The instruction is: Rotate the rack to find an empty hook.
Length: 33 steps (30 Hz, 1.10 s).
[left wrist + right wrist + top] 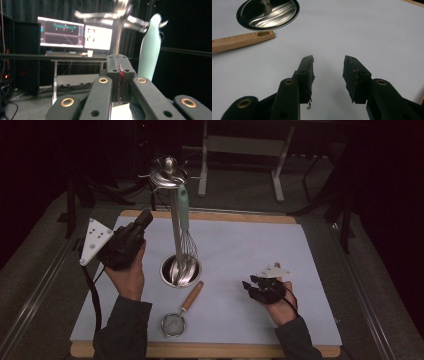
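Observation:
A metal utensil stand [170, 172] rises on a pole from its round base [180, 271] at the middle of the pale mat. A whisk with a mint-green handle [183, 206] hangs from its top hooks, wires down by the base. A small strainer [174, 324] with a wooden handle lies in front of the base. My left gripper [146, 216] is raised left of the pole, jaws shut with nothing between them; in the left gripper view its tips [118, 62] point at the green handle [150, 55]. My right gripper [328, 62] hovers low over the mat, open and holding nothing.
The mat [280, 245] lies on a wooden board whose edge [210, 216] runs along the far side. In the right gripper view the stand's base [268, 13] and the strainer's wooden handle [239, 41] lie ahead to the left. Monitors [75, 35] and a metal frame stand beyond the table.

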Each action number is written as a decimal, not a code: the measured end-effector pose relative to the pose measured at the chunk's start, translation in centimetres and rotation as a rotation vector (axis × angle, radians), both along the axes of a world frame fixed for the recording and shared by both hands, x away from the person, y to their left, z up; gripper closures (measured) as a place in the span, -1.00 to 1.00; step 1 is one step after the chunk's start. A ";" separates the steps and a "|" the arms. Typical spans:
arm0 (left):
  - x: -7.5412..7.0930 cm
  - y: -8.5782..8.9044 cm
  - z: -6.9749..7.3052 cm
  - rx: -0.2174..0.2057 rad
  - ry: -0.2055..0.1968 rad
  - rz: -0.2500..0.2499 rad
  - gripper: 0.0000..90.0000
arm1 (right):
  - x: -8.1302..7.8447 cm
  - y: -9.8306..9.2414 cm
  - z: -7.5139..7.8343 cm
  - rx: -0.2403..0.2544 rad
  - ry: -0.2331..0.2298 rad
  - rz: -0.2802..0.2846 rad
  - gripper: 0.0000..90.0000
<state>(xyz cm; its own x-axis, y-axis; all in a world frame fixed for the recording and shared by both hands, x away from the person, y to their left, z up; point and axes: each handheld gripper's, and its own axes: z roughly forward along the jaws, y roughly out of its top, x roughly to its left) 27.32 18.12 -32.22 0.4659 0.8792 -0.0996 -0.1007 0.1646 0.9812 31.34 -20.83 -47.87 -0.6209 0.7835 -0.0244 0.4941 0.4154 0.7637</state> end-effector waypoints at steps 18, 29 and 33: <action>1.5 -2.4 3.4 0.053 -0.075 -0.021 0.99 | -0.4 -2.0 0.1 0.060 0.007 -0.057 0.32; 2.1 -1.7 3.6 0.072 -0.071 0.005 0.99 | -0.3 -2.0 0.1 0.056 0.004 -0.063 0.31; 2.4 -1.2 3.7 0.069 -0.067 0.017 0.99 | -0.3 -2.2 0.2 0.059 -0.002 -0.065 0.31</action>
